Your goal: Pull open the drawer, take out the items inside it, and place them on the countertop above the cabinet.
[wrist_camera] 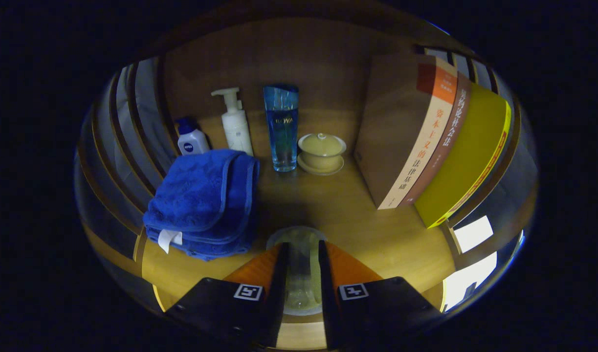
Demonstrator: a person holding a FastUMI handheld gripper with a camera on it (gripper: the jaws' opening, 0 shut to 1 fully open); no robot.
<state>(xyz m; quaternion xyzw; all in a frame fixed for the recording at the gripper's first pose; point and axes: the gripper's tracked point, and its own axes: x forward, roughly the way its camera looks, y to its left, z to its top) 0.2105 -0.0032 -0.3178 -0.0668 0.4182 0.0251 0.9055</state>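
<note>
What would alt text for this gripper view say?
The gripper is shut on a clear glass cup above a wooden countertop. Beyond lie a folded blue towel, two pump bottles, a tall blue bottle, a lidded cup and upright books.

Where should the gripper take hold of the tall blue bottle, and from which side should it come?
Grip the tall blue bottle around its middle, coming straight from the front. It stands upright, slim and straight-sided, with gaps toward the pump bottle and lidded cup. The gripper is shut on a clear glass now.
</note>
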